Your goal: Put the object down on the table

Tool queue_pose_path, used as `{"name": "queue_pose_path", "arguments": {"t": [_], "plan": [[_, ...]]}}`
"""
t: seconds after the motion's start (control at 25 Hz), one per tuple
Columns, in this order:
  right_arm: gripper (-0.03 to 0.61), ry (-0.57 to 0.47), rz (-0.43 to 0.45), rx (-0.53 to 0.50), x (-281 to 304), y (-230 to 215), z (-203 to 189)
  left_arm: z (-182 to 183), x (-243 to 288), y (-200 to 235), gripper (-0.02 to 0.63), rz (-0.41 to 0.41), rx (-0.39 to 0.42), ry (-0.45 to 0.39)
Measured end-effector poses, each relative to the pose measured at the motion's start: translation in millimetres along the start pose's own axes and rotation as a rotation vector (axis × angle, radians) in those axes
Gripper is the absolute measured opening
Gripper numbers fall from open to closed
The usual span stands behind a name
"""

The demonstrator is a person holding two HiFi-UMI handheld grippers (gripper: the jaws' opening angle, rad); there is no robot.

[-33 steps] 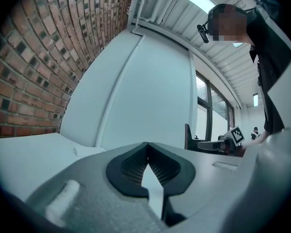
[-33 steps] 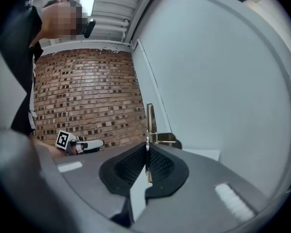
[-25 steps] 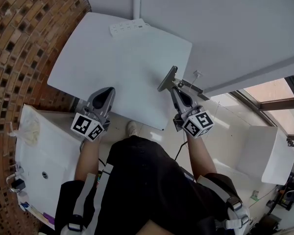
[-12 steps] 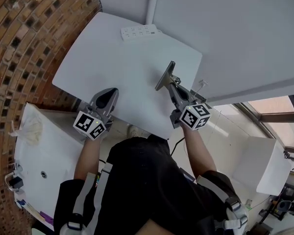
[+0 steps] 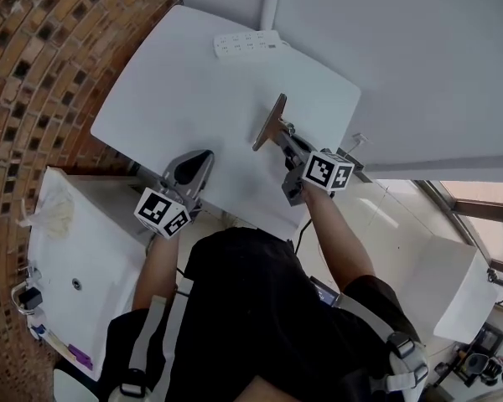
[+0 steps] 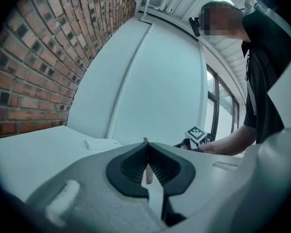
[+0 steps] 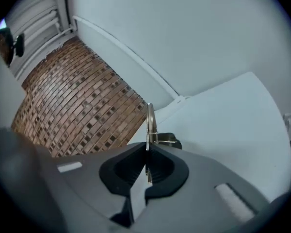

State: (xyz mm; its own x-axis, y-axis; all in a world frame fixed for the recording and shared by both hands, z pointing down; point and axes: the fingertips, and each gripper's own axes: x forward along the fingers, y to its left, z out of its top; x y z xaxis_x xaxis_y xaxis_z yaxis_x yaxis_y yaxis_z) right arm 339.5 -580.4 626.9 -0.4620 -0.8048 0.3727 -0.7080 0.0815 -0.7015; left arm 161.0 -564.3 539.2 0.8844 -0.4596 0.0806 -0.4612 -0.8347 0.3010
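Head view: my right gripper (image 5: 282, 134) clamps a thin board (image 5: 268, 121) on edge over the white table (image 5: 184, 82), while my left gripper (image 5: 203, 154) is at the table's near edge.
Left gripper view: jaws pressed together, nothing between them.
Right gripper view: jaws pinch the board's lower edge, and the board stands upright.

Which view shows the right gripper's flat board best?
Head view: the flat board shows its face. Right gripper view gives only its thin edge; left gripper view shows nothing clear of it.
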Motion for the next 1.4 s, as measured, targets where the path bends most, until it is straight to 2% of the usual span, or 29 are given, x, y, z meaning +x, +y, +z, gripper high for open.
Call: {"name": "queue_pose_path", "arguments": {"t": [0.12,0.36,0.72,0.96,1.4], "plan": [[0.006,0.046,-0.004,0.117,18.1,-12.6,-7.3,-2.2,3.2,-4.1,0.0,-0.004,0.001,0.023],[0.008,0.106,-0.002,0.247,49.5,-22.0,-27.5,-2.3,19.1,-16.3,0.0,-0.052,0.01,0.035],[0.006,0.124,-0.005,0.503,84.8,-35.9,-52.7,-5.9,33.2,-26.5,0.0,-0.085,-0.016,0.031],[0.006,0.165,-0.052,0.549,88.5,-45.5,-65.4,-6.2,26.6,-28.6,0.0,-0.095,-0.027,0.031],[0.014,0.145,-0.062,0.601,87.7,-52.7,-69.3,-11.0,13.1,-26.5,0.0,-0.076,-0.02,0.052]]}}
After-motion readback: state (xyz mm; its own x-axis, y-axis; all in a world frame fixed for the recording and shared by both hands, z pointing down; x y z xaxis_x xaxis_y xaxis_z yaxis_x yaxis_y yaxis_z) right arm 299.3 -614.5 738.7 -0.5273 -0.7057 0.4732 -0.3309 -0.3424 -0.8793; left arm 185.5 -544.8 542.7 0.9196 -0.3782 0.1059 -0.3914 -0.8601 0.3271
